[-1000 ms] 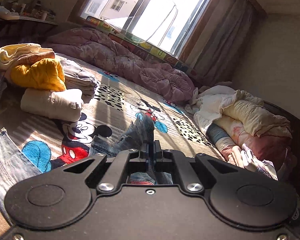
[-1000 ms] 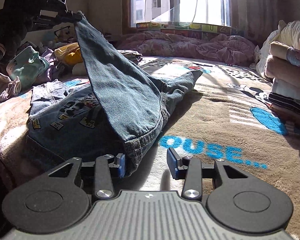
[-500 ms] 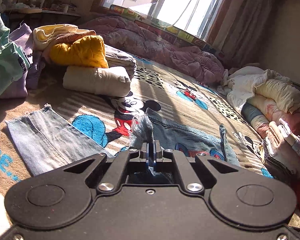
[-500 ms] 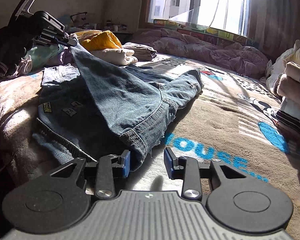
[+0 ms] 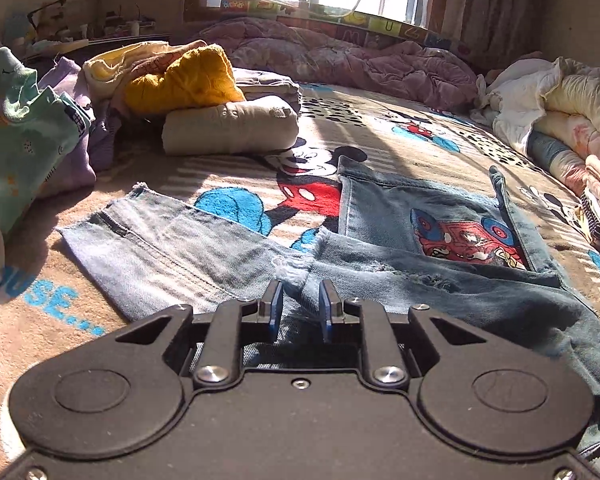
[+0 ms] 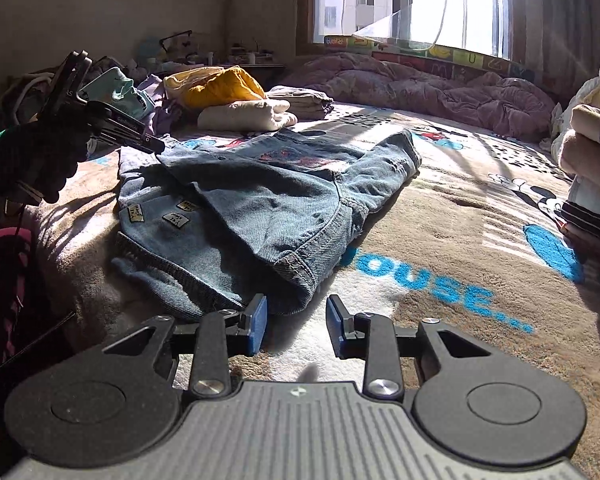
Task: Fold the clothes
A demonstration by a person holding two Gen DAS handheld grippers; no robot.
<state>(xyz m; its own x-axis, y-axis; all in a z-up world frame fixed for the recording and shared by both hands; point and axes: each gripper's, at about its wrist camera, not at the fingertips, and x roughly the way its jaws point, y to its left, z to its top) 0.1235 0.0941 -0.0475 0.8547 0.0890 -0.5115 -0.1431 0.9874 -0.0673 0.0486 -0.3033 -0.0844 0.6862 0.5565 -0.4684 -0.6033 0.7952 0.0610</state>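
Denim jacket (image 6: 260, 200) lies flat on the Mickey Mouse blanket (image 6: 440, 240), centre-left in the right wrist view, one sleeve already laid across the body. In the left wrist view it fills the lower middle: frayed sleeve (image 5: 160, 248) lower left, back panel with the red cartoon patch (image 5: 468, 236) centre right.

Left gripper (image 5: 300, 306): jaws opening. Denim sits between the pads but they no longer press on it, so I read this as a release of the frayed cuff. In the right wrist view it shows at upper left, gloved hand (image 6: 32, 160) behind it, tip right at the jacket's edge.

Right gripper (image 6: 296, 320): jaws spread, closing only slightly. Nothing between them but blanket; the folded sleeve's seamed edge (image 6: 296, 268) is just ahead of the left pad.

Handling, my judgement:
- Denim is heavy for clothing and fairly stiff. It holds a crease and won't slide on the plush blanket.
- Doubled seams and cuffs are thick, so expect the jaws to stop well short of fully closed.
- Best grip points are hem corners, cuff and seam edges. Avoid the frayed threads; they may tear or slip out.
- The patches add local stiffness, so fold beside them rather than through them.
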